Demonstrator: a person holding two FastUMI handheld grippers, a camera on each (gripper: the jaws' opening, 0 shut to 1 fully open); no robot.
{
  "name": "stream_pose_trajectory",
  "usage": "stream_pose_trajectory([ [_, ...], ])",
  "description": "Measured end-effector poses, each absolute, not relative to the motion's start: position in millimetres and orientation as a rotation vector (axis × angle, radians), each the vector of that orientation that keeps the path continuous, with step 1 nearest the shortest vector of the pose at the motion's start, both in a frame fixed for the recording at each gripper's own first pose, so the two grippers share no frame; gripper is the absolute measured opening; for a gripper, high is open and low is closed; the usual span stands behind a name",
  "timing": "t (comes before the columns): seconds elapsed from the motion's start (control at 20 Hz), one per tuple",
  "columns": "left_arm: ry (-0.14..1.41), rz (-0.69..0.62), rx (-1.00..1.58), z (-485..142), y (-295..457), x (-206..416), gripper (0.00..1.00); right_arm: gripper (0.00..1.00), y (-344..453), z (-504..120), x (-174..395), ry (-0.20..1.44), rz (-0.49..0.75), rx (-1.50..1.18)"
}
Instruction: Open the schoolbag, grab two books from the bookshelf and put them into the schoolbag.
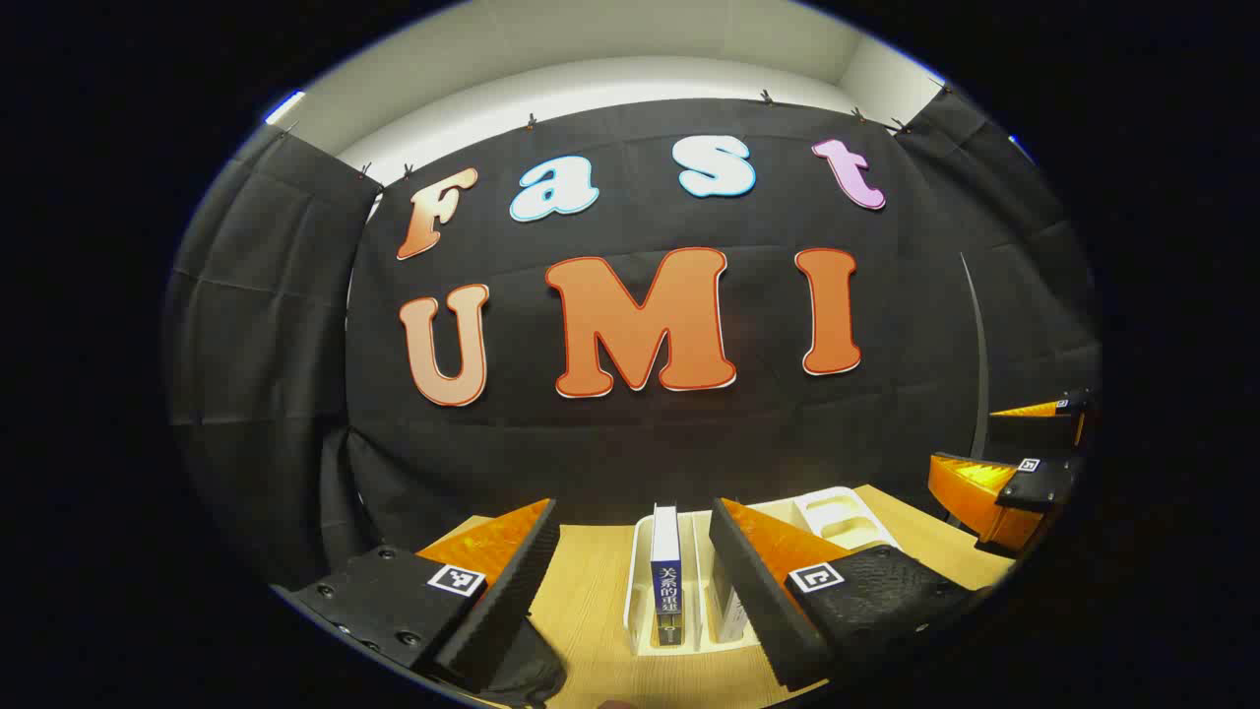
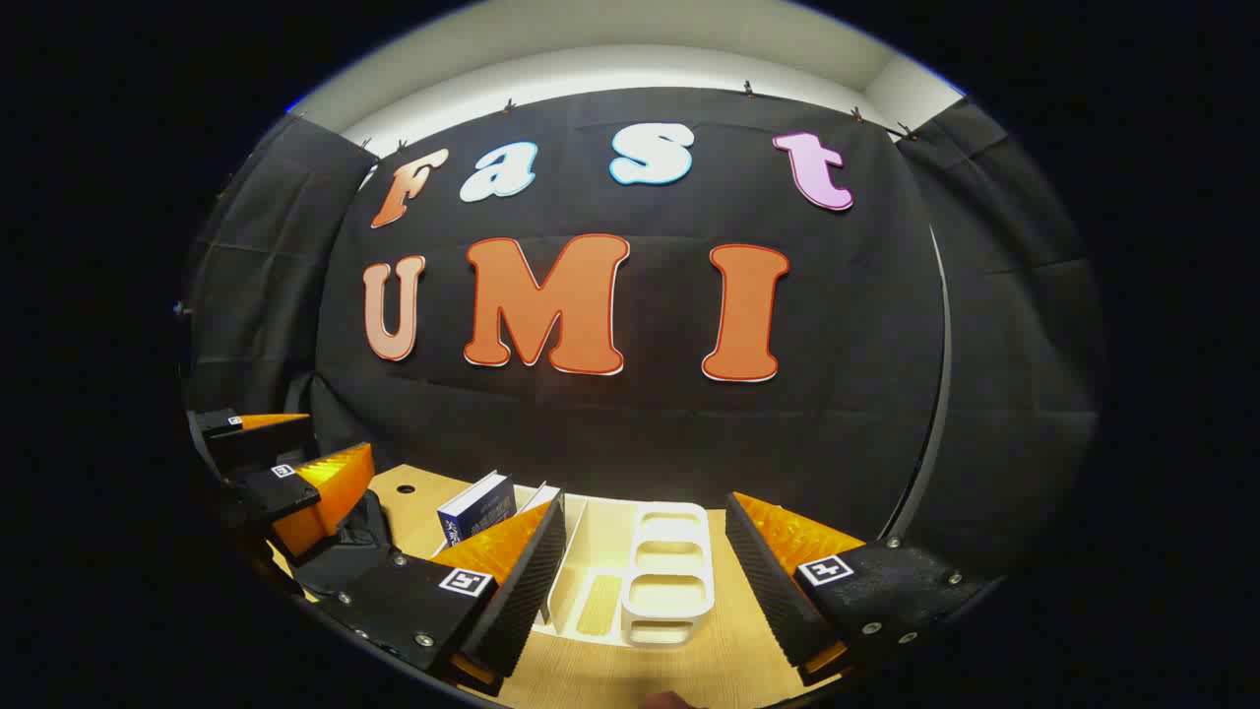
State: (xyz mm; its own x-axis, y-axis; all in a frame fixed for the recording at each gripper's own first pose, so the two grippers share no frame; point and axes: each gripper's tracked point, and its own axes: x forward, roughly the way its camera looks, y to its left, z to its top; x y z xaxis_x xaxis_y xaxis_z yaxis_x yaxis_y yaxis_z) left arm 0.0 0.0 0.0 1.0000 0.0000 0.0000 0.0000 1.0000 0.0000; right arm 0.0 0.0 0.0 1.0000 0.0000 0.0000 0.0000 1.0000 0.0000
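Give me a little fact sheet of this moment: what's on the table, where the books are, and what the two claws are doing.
table: wooden table
rack: white bookshelf on the table
books: blue book upright in the rack, a second book beside it
bag: dark schoolbag at the table's left, barely visible
left gripper: open, empty, facing the blue book
right gripper: open, empty, over the rack's small compartments

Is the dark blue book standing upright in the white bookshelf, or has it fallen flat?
Upright. The dark blue book stands on its edge in a slot of the white bookshelf, spine facing the left claw.

Smooth white plastic bookshelf [image 2: 669, 576], wood-grain table [image 1: 591, 611]
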Motion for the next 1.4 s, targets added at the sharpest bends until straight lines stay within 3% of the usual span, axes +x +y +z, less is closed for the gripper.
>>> stream_pose_trajectory([
  [0.55, -0.021, -0.004, -0.029, 0, -2, 4, 0.96, 0.97, -7, 1, 1, -0.003, -0.025, -0.016],
  [1.4, -0.013, 0.103, -0.050, -11, 69, 1, 0.96, 0.97, 51, -13, 21, 0.058, 0.073, -0.054],
])
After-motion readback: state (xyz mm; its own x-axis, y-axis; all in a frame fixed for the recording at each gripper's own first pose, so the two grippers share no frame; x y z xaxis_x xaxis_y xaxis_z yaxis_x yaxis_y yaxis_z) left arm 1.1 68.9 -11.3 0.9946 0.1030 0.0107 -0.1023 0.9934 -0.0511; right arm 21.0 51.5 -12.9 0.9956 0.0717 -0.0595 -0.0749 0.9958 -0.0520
